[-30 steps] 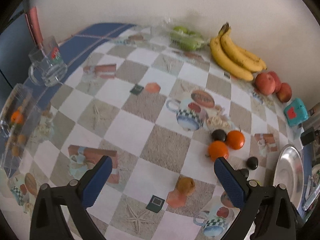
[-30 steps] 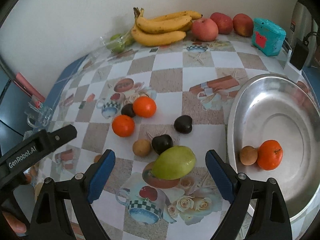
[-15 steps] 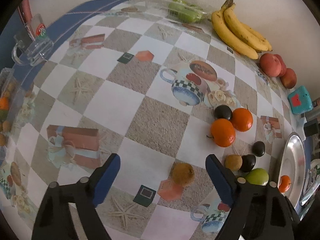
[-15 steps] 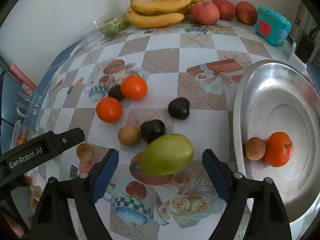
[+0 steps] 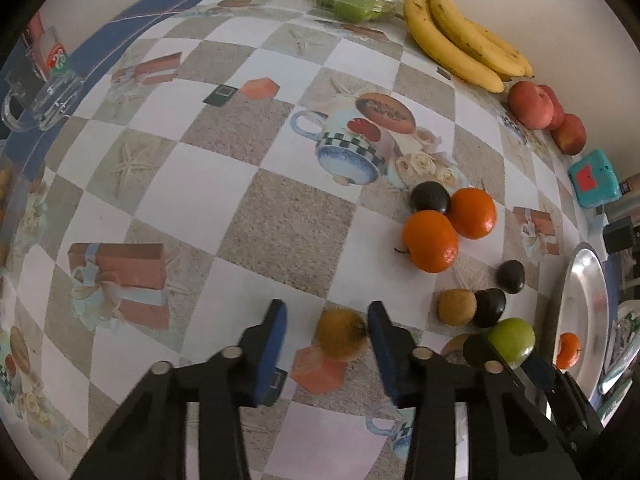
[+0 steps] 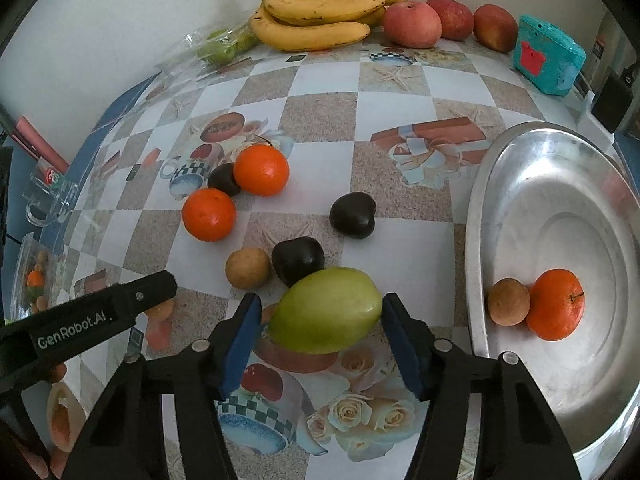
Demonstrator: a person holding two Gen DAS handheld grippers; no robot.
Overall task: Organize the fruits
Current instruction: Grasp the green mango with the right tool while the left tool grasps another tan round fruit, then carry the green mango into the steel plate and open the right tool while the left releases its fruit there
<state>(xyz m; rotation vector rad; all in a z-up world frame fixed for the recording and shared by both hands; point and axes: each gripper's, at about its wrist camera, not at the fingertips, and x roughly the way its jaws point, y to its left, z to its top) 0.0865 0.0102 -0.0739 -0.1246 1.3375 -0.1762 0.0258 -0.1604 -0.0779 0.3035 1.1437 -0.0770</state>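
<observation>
Grippers as I read them: left gripper [image 5: 326, 338] spread around a small brown fruit [image 5: 341, 334] on the bench [image 5: 192, 208]; right gripper [image 6: 320, 334] spread, flanking the green mango [image 6: 326, 310], contact unclear.

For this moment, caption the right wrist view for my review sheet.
Right tool open around a green mango, beside a steel tray holding an orange and a small brown fruit.
</observation>
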